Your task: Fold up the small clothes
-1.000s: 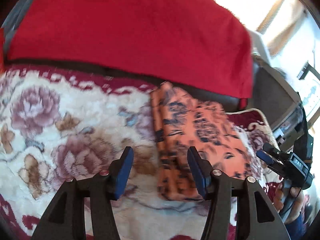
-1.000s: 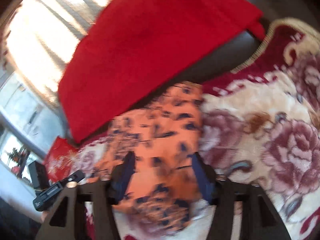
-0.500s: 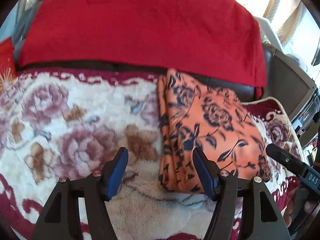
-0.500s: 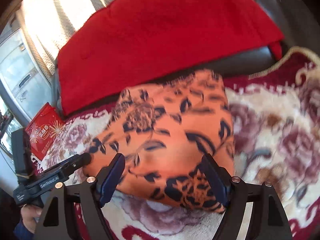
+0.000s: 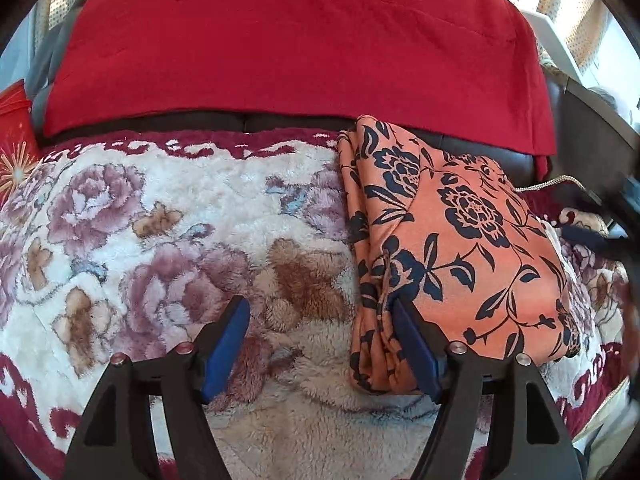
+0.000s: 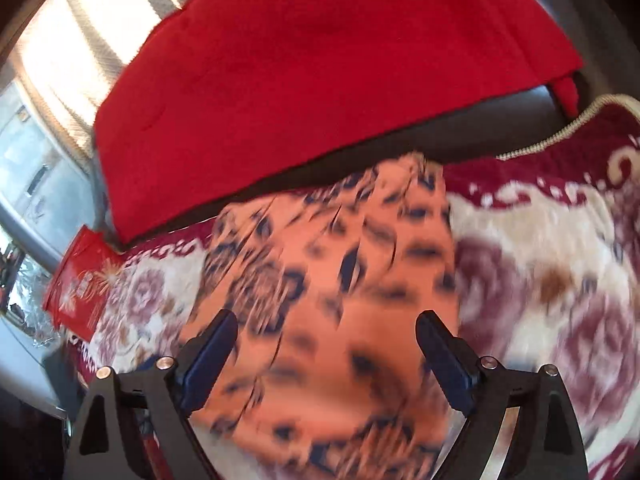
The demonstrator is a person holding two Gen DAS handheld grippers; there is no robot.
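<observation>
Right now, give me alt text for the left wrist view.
A folded orange floral garment lies on a plush flowered blanket. The left tool hangs over its left edge, jaws opening, gripping nothing. A red cloth drapes behind.

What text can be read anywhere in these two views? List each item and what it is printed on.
None can be read.
Red packet, at the left edge of the floral blanket: gold starburst and pale marks that may be lettering, too blurred to read.
Same packet in the left wrist view: only the starburst shows.
Orange floral garment: pattern only, no lettering.
Red cloth: plain.
</observation>
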